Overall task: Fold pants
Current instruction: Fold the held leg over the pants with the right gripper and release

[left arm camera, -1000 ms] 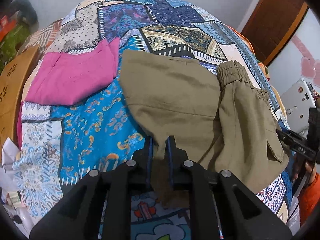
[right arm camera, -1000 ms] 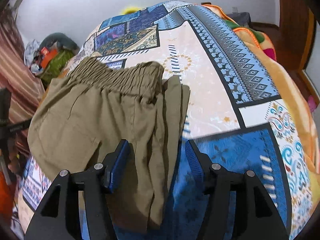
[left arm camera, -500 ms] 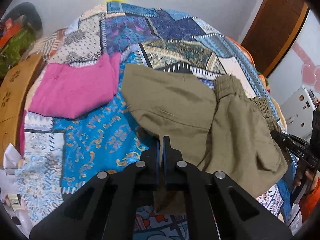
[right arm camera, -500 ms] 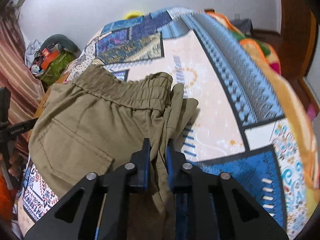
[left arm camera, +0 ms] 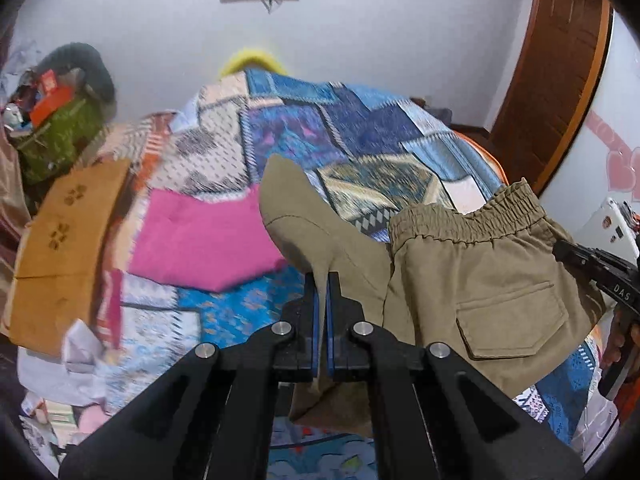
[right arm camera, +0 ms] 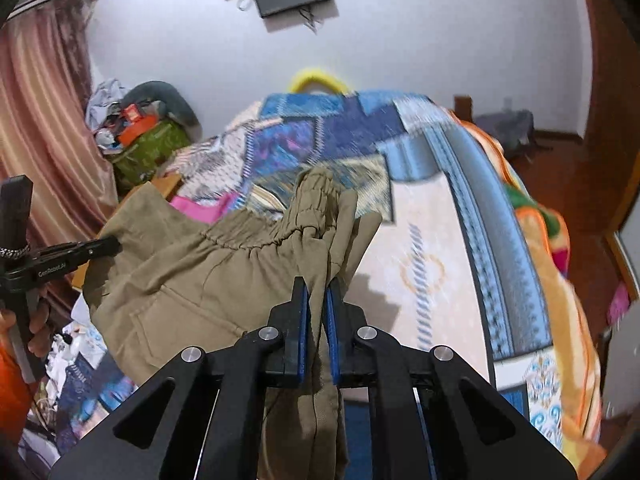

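The khaki pants (left arm camera: pixel 472 272) hang lifted above the patchwork bed cover (left arm camera: pixel 320 128). They have an elastic waistband (left arm camera: pixel 472 220) and a flap pocket (left arm camera: pixel 512 320). My left gripper (left arm camera: pixel 323 284) is shut on the pants' leg end, which stands up beyond the jaws. My right gripper (right arm camera: pixel 317 292) is shut on the folded edge of the pants (right arm camera: pixel 208 276) just below the waistband (right arm camera: pixel 280 236). Each gripper shows in the other's view: the right gripper at the right edge (left arm camera: pixel 560 250), the left gripper at the left (right arm camera: pixel 114 245).
A folded pink garment (left arm camera: pixel 200 236) lies on the bed left of the pants. A wooden headboard (left arm camera: pixel 60 248) is at the left. Clutter with a green bag (right arm camera: pixel 148 152) sits in the far left corner. A wooden door (left arm camera: pixel 560 92) is at the right.
Both grippers closed on the pants and lifted them off the bed. The cloth now hangs in the air between them, and both views have tilted up toward the wall.
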The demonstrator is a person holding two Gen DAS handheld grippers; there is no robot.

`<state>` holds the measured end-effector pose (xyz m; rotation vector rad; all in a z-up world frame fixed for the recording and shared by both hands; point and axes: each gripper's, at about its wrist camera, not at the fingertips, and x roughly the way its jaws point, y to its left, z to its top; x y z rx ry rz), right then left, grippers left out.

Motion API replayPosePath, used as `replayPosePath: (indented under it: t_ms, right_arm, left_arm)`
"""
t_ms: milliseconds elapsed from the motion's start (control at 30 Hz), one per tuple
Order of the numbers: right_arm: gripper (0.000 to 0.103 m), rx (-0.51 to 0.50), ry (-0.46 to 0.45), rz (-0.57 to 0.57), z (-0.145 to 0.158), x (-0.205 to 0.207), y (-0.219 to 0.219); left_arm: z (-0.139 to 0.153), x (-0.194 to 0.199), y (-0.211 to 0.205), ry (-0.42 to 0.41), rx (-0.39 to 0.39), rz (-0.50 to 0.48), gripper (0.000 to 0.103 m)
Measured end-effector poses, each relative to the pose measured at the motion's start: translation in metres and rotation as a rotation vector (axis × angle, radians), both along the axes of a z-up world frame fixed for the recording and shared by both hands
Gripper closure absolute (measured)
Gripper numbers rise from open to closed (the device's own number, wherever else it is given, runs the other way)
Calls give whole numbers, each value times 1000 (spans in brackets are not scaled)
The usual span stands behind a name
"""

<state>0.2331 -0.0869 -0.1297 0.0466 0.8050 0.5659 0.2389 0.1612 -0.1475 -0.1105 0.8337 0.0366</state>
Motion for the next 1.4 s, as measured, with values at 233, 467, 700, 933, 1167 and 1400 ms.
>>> replayPosePath:
  t_ms: [233, 467, 700, 933, 1167, 1400]
  right_arm:
    - [96, -3, -65, 80, 19, 16, 54]
    - [96, -15, -95, 137, 16, 43, 113]
    - [96, -37, -95, 170, 0, 82, 170]
    - [96, -46, -84, 171, -30, 120, 217]
    - [96, -140, -2, 239, -72, 137, 245]
    - [90, -150, 76, 254, -86, 138, 234]
  left_arm:
    - [20, -1, 51, -36, 34, 83, 100]
    - [15, 23, 99, -41, 96, 160, 100]
    - [-5, 67, 151, -47, 102, 243, 100]
    - [-48, 117, 199, 0, 104, 306, 100]
    - [-124, 138, 232, 143, 84, 310, 100]
    - [-168, 122, 252, 235, 15, 340, 91]
